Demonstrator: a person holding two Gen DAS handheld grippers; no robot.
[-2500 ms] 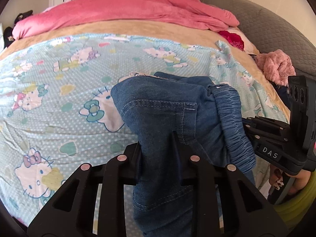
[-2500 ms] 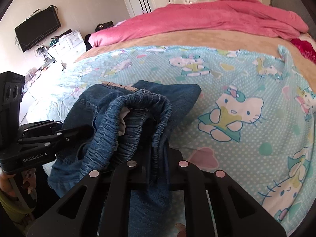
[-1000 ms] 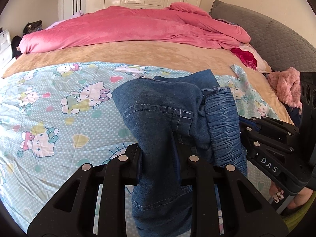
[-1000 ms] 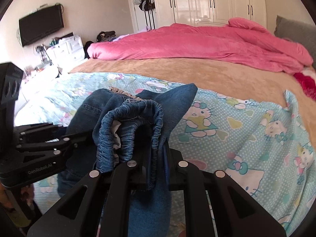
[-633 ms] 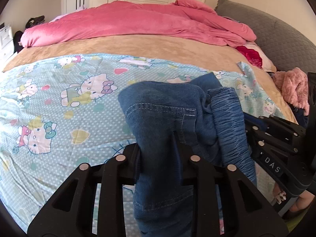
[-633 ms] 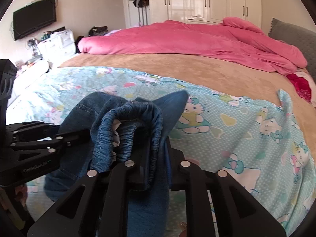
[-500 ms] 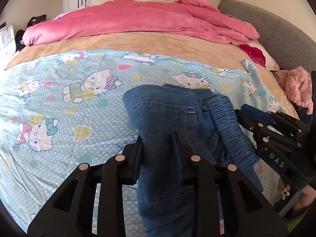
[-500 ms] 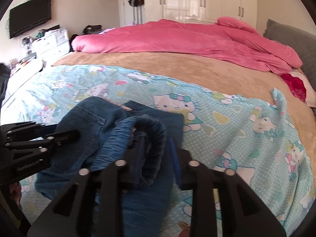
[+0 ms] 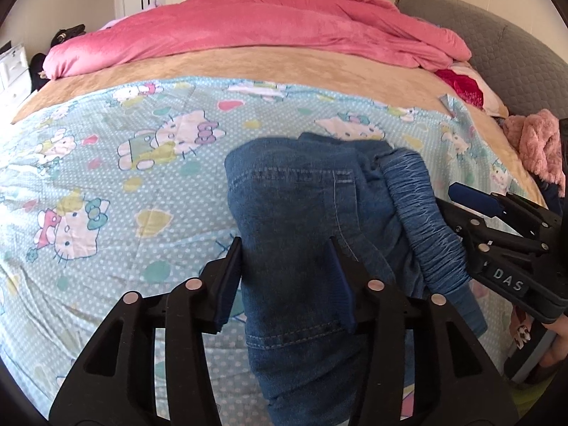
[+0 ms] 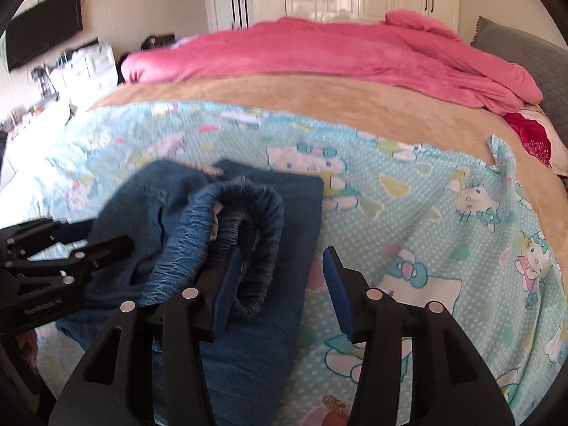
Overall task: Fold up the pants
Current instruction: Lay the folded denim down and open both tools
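Observation:
Blue denim pants [image 9: 305, 213] lie folded over on the Hello Kitty sheet [image 9: 106, 184], with the gathered elastic waistband [image 9: 422, 220] bunched on the right. My left gripper [image 9: 285, 248] is open, its jaws either side of the denim fold. My right gripper [image 10: 282, 259] is open too, its left finger [image 10: 227, 277] against the waistband loop [image 10: 248, 220] of the pants [image 10: 277, 248]. The right gripper also shows at the right of the left wrist view [image 9: 497, 234]. The left gripper shows at the left of the right wrist view [image 10: 64, 252].
A pink duvet [image 9: 266, 32] lies across the far side of the bed over a tan blanket [image 9: 269, 67]. A grey headboard [image 9: 514, 60] and a pink fluffy garment [image 9: 536, 142] are at the right. White drawers [image 10: 85, 67] stand beyond the bed's left side.
Both grippers opened and let go of the pants. The pants dropped from held up to resting on the sheet.

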